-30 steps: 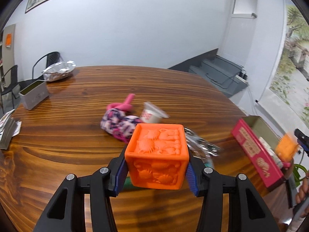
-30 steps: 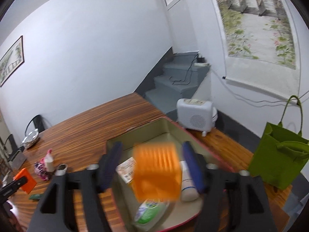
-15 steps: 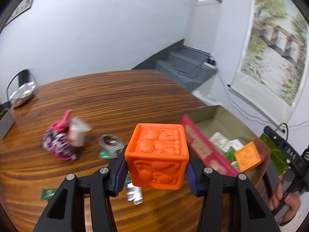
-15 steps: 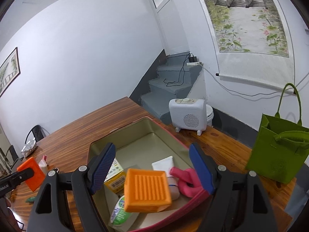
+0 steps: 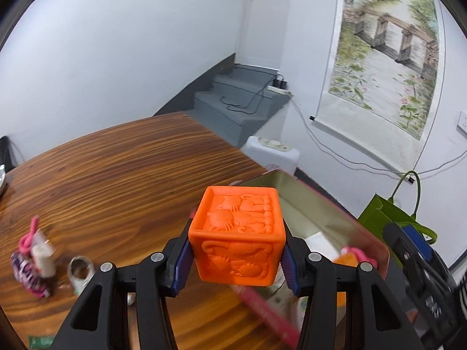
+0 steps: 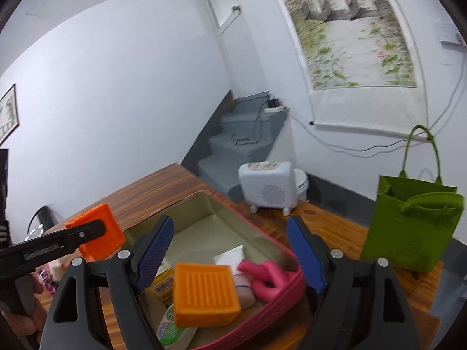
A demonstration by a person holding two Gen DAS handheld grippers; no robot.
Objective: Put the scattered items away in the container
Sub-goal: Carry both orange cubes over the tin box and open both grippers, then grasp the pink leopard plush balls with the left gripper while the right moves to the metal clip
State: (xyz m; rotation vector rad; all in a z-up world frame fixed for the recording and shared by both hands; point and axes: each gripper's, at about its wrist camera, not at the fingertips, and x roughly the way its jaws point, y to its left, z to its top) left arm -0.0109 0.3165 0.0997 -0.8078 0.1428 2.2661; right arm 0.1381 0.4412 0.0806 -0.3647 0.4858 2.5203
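Note:
My left gripper (image 5: 237, 265) is shut on an orange embossed cube (image 5: 238, 234), held above the wooden table at the near left edge of the red box (image 5: 370, 239). The cube also shows in the right wrist view (image 6: 97, 234), left of the box (image 6: 233, 204). My right gripper (image 6: 230, 252) is open and empty above the box. Inside lie an orange ribbed block (image 6: 204, 293), a pink toy (image 6: 268, 277), a white tube and packets.
On the table to the left lie a patterned pouch with a pink loop (image 5: 27, 265), a small bottle (image 5: 43, 258) and a foil-wrapped item (image 5: 80, 272). A green bag (image 6: 414, 224) and a white heater (image 6: 268, 188) stand to the right of the box.
My right gripper opened and dropped the orange ribbed block into the box, then drew back. My left gripper carried the orange cube rightward from the scattered items to the box's edge.

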